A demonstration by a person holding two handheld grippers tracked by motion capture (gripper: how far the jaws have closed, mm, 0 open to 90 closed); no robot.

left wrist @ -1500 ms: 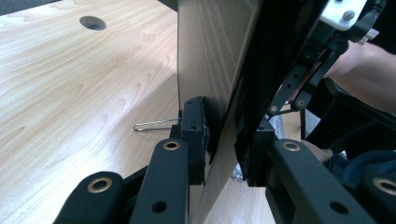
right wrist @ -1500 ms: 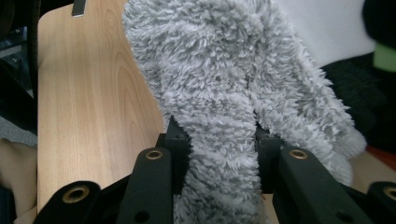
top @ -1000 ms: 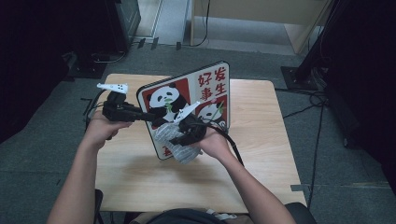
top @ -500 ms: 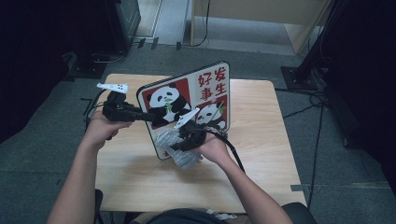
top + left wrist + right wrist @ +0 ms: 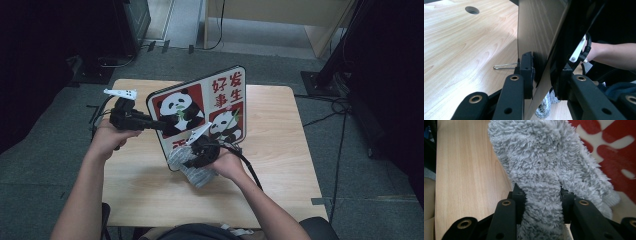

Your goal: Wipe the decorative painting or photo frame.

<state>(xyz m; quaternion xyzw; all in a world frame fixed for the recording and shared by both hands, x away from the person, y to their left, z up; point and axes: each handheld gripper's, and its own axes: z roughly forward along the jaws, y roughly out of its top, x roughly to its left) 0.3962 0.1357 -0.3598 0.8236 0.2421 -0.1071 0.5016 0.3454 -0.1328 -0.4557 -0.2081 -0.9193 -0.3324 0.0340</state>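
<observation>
1. My left gripper (image 5: 161, 123) is clamped on the left edge of the panda board (image 5: 200, 107); in the left gripper view the pads (image 5: 527, 72) pinch the board (image 5: 536, 37) edge-on.
2. Board stands tilted on the wooden table (image 5: 280, 150), printed face toward me, bottom edge near the table's middle.
3. My right gripper (image 5: 192, 159) is clenched on the grey fluffy cloth (image 5: 197, 172); the right gripper view shows the cloth (image 5: 544, 165) bunched between both jaws.
4. Cloth is at the board's lower front, against the red print (image 5: 614, 147).
5. Thin metal stand wire (image 5: 505, 66) sticks out behind the board, lying on the table.
</observation>
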